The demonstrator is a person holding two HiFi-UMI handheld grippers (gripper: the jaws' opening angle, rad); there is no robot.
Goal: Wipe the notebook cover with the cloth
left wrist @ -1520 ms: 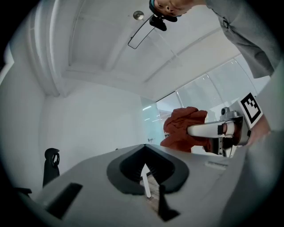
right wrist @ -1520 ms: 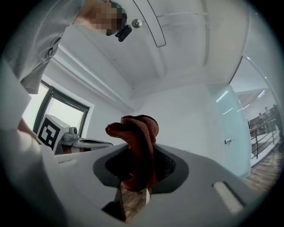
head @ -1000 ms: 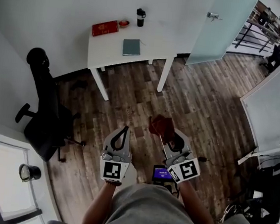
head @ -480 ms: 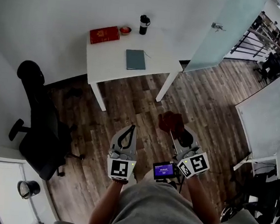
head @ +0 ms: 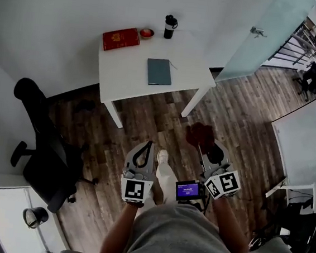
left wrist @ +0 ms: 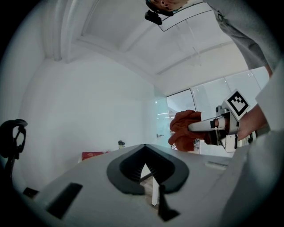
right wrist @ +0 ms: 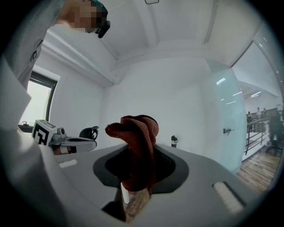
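Nearest the camera, well short of the white rectangular table [head: 121, 74], the person's grey top [head: 174, 240] filled the bottom of the head view. A small lit screen [head: 186, 189] hung just in front of it. One pale shoe [head: 162, 158] stood on the dark wood-plank floor [head: 244, 110] on the person's side of the table.

The left gripper [head: 146, 145] pointed towards the table, apart from it. Its own view showed the jaws closed together with nothing between them. The right gripper [head: 205, 147] was level with the left one and equally far from the table. Its jaws were clamped on a crumpled rust-red cloth [head: 200, 135], which bunched up above the tips and hung over the floor, clear of the table's near right leg.

To the left of the table a black wheeled office chair [head: 46, 150] stood by the wall.

On the table, the thin grey-green notebook [head: 159, 71] lay flat near the middle, closed, untouched by either gripper. Along the table's far edge, against the white wall, sat a red rectangular book [head: 121, 38], a small red bowl [head: 147, 33] just right of it, and a black lidded tumbler [head: 170, 27] right of the bowl. To the right of the table stood a frosted glass door [head: 257, 41].
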